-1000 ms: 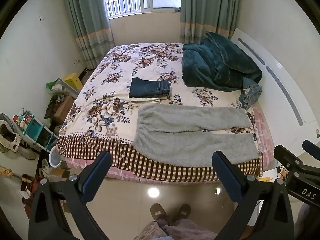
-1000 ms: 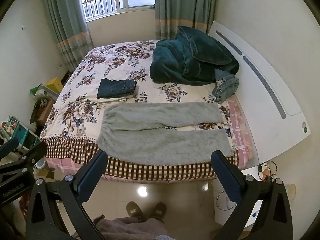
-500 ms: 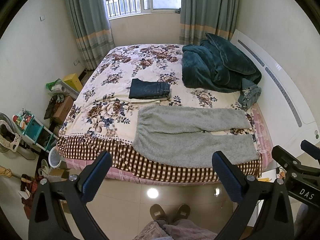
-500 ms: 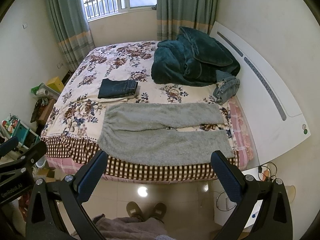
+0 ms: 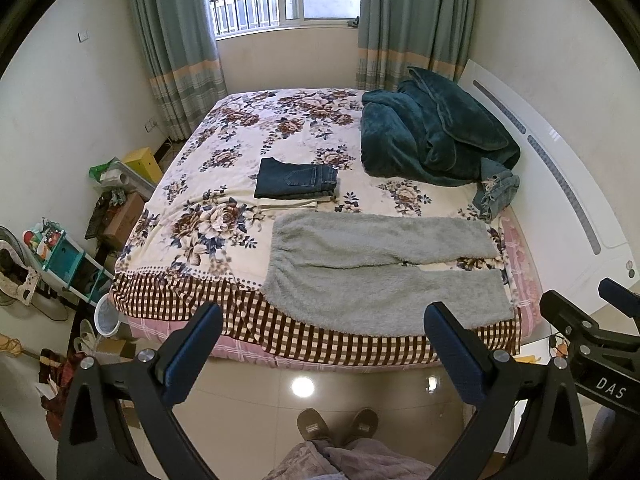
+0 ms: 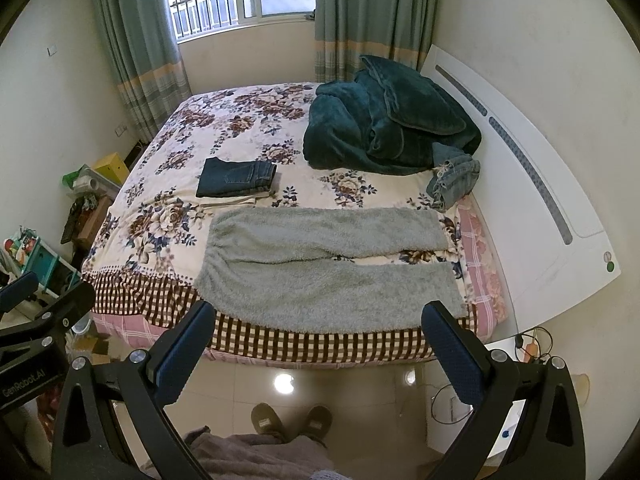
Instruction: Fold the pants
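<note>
Both tools, the left tool (image 5: 324, 354) and the right tool (image 6: 318, 354), are hanging wide apart and empty above the floor while the grey fleece pants (image 5: 384, 268), likely soft, light and floppy, are lying flat along the bed's (image 5: 184, 296) near edge, best pinched at the waistband or cuffs.

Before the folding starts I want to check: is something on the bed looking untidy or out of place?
The grey pants lie flat, their near edge overhanging the bed's edge. A pair of jeans lies crumpled beside the heaped teal blanket, unlike the folded stack.
</note>
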Available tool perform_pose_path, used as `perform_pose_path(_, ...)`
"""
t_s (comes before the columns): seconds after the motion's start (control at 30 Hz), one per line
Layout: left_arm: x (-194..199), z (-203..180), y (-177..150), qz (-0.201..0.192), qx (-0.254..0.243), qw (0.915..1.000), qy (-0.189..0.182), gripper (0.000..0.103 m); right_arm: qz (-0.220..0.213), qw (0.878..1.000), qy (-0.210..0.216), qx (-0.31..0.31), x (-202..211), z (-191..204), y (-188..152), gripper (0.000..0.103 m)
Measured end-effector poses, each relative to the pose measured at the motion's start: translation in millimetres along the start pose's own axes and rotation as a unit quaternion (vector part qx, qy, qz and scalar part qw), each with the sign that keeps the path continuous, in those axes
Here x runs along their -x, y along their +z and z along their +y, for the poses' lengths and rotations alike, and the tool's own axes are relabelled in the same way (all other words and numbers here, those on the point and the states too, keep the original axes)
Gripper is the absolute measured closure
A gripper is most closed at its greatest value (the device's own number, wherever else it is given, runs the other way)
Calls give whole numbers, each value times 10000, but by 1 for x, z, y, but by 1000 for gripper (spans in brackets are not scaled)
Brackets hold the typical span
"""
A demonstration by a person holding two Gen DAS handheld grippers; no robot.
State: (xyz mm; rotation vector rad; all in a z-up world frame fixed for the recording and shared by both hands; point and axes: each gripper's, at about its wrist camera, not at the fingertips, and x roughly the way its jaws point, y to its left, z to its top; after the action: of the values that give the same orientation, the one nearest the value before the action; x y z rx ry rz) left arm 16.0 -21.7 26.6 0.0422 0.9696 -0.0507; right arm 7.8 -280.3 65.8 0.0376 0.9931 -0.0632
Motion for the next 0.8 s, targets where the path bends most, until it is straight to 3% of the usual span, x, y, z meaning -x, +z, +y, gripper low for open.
perform_pose_path(0.8,4,-7,6,-25,-9,10000,-23,0,-9,10000,15,0,3,4,2,0)
